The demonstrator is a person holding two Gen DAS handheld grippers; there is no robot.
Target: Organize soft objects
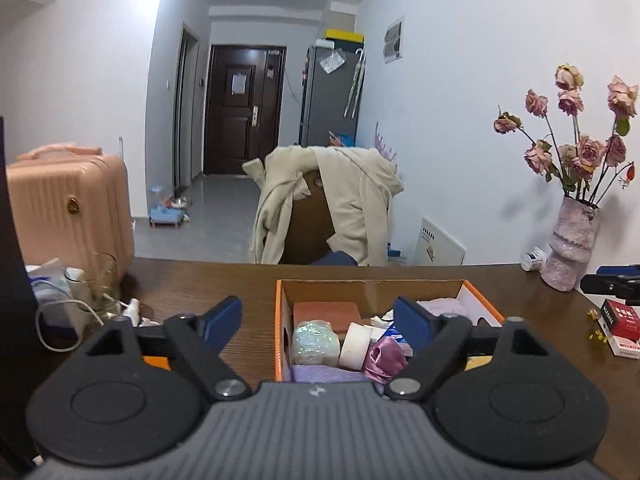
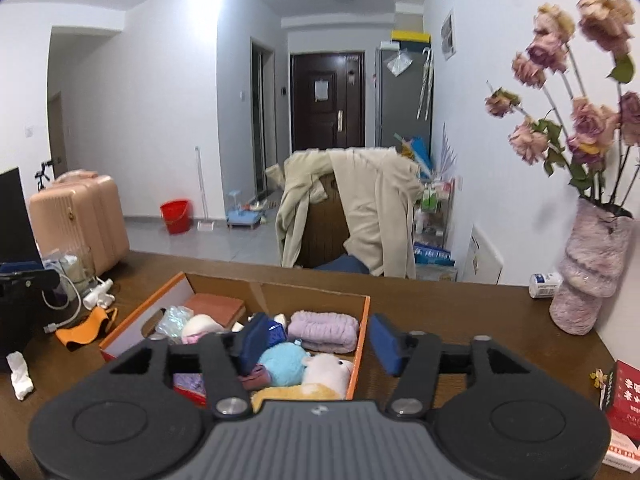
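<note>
From the left wrist view, we look along our left gripper (image 1: 318,316), whose blue-padded jaws stand spread wide with nothing between them. It hovers above the near end of an orange cardboard box (image 1: 280,320) sitting on a dark wooden table (image 1: 520,360). Inside the box we see a shiny iridescent bundle (image 1: 314,342), a white roll of tape (image 1: 355,345), a purple satin pouch (image 1: 382,358) and a brown book (image 1: 328,314). Beyond the table a chair draped with a beige coat (image 1: 332,204) faces us, and a pink vase of dried roses (image 1: 570,244) stands at the right.

From the right wrist view, our right gripper (image 2: 318,340) is also parted, holding nothing, and hangs over the box's near right corner. Here the box shows its soft contents: a folded lilac towel (image 2: 324,330), a blue plush ball (image 2: 282,364), a pale pink plush toy (image 2: 326,370) and a yellow plush (image 2: 298,392) below it. A crumpled white sock (image 2: 20,376) and an orange cloth piece (image 2: 86,328) lie loose on the table to the left (both outside the box).

As for risks, we judge that reaching left for the loose pieces could snag the white cable (image 2: 68,312) or knock the glass (image 2: 80,268) beside it. A shallow pinch on limp cloth may slip.
</note>
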